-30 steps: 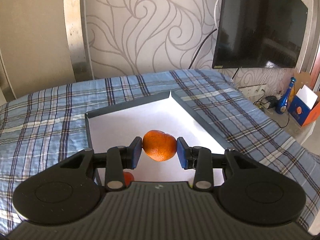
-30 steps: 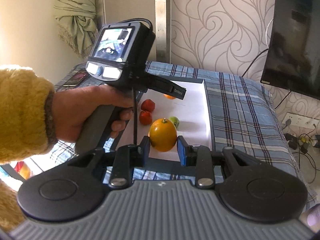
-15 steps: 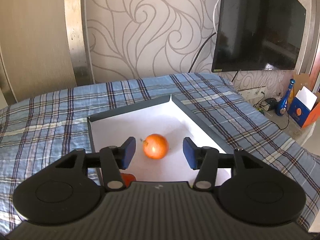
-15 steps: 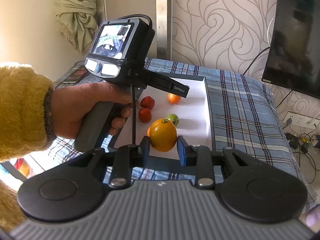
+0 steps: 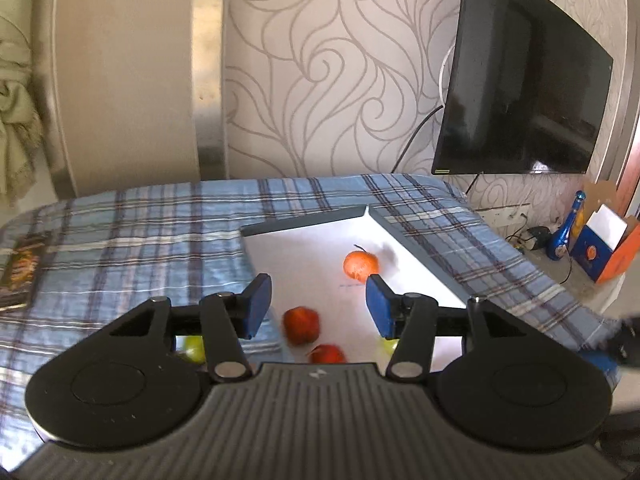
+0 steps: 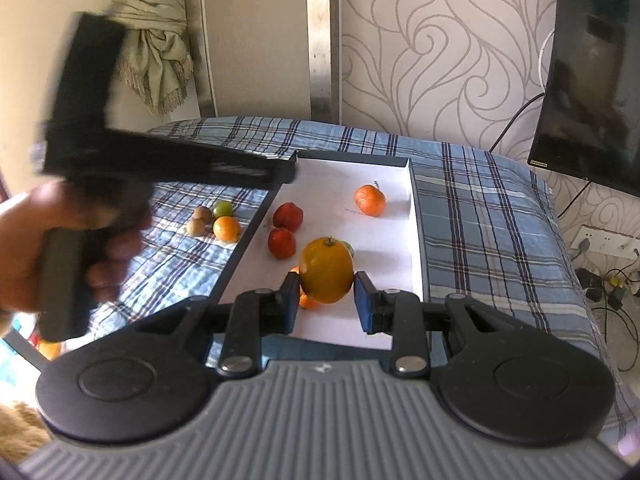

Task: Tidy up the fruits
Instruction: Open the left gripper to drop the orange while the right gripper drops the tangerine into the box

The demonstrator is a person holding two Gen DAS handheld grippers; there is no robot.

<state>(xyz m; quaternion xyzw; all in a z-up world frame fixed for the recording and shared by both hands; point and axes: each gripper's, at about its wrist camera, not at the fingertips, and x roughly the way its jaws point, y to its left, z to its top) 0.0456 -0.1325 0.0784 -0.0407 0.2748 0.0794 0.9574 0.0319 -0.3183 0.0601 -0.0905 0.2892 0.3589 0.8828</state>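
Moved: left gripper (image 5: 318, 306), jaws just opened and empty, backed off small stemmed orange tangerine (image 5: 360, 265) near tray's far-right corner.
Right gripper (image 6: 326, 300): clamps round yellow-orange fruit (image 6: 326, 270).
Right view only: four small fruits (image 6: 214, 220) on plaid cloth.

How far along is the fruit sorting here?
Done: a small orange mandarin and two red fruits lie in the white-lined tray. In hand: the right hand-held gripper clamps a yellow-orange fruit. Left: four small fruits on the plaid cloth.

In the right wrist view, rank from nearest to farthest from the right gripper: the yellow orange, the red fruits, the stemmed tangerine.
1. Yellow orange: clamped in the right gripper.
2. Two red fruits: tray left; too close to call.
3. Stemmed tangerine: far right corner.
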